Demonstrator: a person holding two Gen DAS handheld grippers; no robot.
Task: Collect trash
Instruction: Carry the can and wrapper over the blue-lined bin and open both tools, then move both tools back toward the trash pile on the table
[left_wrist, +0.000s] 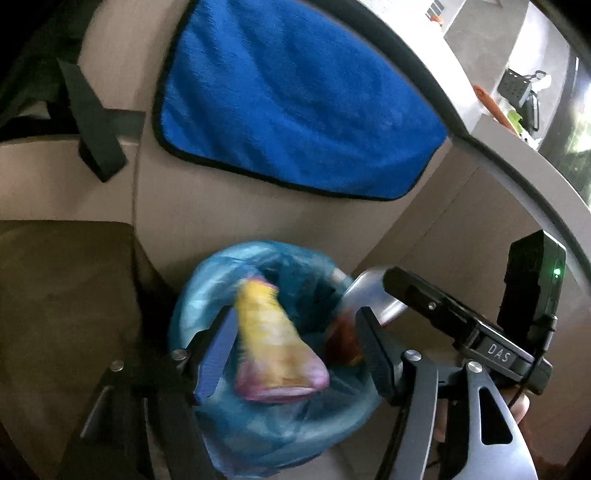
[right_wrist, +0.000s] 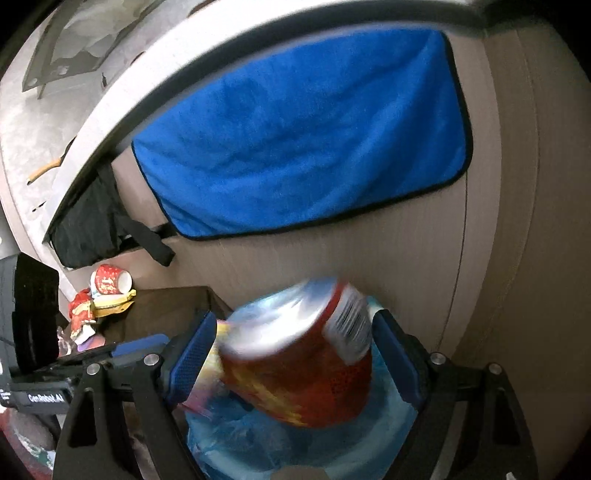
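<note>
Two hand-held grippers work over one bin, and the scene is read from its largest element down. A blue towel (right_wrist: 303, 136) hangs flat on the beige cabinet front (right_wrist: 406, 266) beneath the counter edge, well above the work area and not part of the task. Below it stands the trash bin (left_wrist: 207, 280), lined with a blue bag (left_wrist: 280, 439) whose rim is folded outward, which keeps the mouth open to receive items from above. The right gripper (right_wrist: 295, 358) is positioned directly over that mouth with its jaws spread wide; the red snack can (right_wrist: 306, 369) sits between the pads, blurred, and no pad appears to press on it, so it is judged to be released and dropping. The can's long axis is tilted, silver end up and toward the cabinet, base down into the bag. The left gripper (left_wrist: 295, 354) is likewise over the bin, jaws parted with clear gaps on both sides of the yellow wrapper (left_wrist: 273, 339). The wrapper's long axis runs from its wide pink-edged end near the camera to its narrow end deeper in the bin. Further trash (right_wrist: 107, 295), including a red cup, lies apart at the left, uncollected.
</note>
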